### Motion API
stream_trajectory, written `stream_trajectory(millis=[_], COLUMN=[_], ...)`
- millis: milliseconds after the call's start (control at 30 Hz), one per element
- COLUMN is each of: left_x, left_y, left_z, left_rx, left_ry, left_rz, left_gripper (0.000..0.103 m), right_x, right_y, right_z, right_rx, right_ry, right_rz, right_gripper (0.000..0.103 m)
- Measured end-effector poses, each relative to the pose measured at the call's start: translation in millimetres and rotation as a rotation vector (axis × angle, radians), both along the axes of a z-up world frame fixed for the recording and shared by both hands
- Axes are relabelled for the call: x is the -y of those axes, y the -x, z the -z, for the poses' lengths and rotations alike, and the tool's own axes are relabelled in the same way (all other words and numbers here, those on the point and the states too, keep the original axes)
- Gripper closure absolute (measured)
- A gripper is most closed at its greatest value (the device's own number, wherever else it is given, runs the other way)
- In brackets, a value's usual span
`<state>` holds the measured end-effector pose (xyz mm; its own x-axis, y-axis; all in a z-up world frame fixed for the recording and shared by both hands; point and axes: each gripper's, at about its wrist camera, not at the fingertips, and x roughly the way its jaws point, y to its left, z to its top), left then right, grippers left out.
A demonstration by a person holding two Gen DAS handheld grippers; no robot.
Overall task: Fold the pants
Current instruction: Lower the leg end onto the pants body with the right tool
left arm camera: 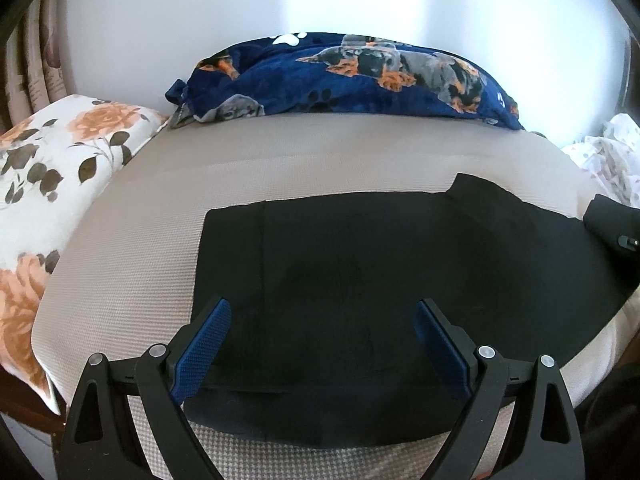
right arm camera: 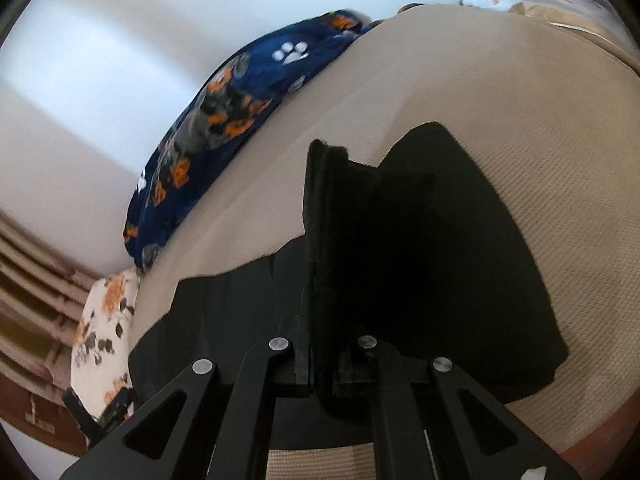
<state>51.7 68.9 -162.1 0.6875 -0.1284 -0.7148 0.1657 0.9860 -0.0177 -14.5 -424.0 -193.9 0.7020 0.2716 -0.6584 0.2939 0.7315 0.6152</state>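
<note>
On the bed, nearest: left gripper [left arm camera: 322, 340], level, blue pads spread wide over the near part of the pants, nothing between them.
Right gripper [right arm camera: 320, 344]: rolled sideways, fingers clamped tight on a raised edge of the pants.
Pants [left arm camera: 360, 264]: black, lying flat across the beige mattress [left arm camera: 132, 256], one end lifted.
Beyond: flowered pillow [left arm camera: 60, 168], then blue dog-print blanket [left arm camera: 344, 76] against the wall.
Writing: none readable.

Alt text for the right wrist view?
The right gripper is shut on a raised fold of black pants, the rest lying flat on a beige bed. A navy dog-print blanket lies along the white wall.
</note>
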Motion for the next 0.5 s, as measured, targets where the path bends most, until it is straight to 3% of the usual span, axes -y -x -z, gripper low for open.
stream_trajectory(millis=[500], left_x=[-8], left_y=[-4], left_z=[7], left_rx=[-0.031], left_ry=[0.006], left_rz=[-0.03], left_gripper=[0.01], right_x=[-33], right_y=[-9], right_z=[1], right_rx=[-0.025], right_ry=[0.082], right_rz=[-0.098], right_gripper=[0.096])
